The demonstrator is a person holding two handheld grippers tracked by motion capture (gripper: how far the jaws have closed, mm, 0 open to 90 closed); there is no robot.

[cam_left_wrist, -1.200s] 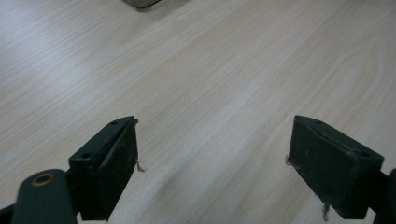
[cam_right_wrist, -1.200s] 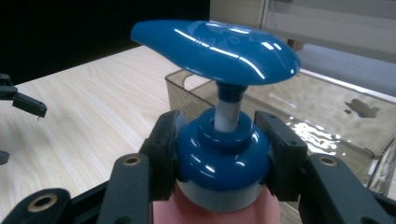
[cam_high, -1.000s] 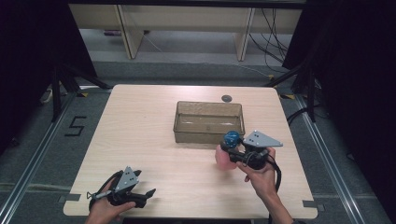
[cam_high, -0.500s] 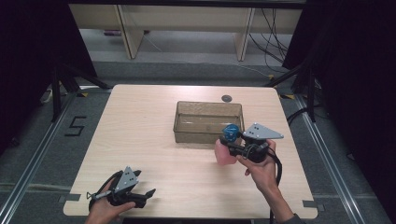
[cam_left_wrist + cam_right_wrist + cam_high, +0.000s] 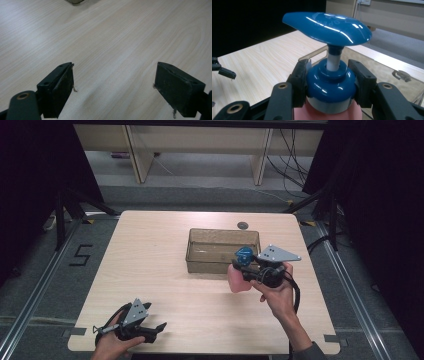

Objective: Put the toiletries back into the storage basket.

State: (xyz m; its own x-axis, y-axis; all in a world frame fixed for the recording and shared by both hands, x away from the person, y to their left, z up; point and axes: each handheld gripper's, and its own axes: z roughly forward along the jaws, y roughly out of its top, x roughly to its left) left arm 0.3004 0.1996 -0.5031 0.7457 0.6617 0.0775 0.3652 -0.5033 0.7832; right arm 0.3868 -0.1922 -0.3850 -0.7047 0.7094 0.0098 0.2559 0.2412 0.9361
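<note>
the jaws of the right gripper were clamped on the blue collar of a pump bottle, one black pad on each side of the cap, with the bottle's pink body showing just beneath them and the broad blue pump head standing above. in the high view that gripper and the pink bottle hung above the desk, just in front of the clear plastic bin, close to its near right corner. the bottle stood roughly upright in the grip, and the person's right hand came up from below, cable looping beside the wrist.

the left gripper lay low at the near left edge of the desk, held in the left hand, well apart from the bottle and the bin. its jaws stood wide apart with nothing between them, bare pale wood under them in the left gripper view.

a small dark round fitting sat in the desktop just behind the bin.
</note>
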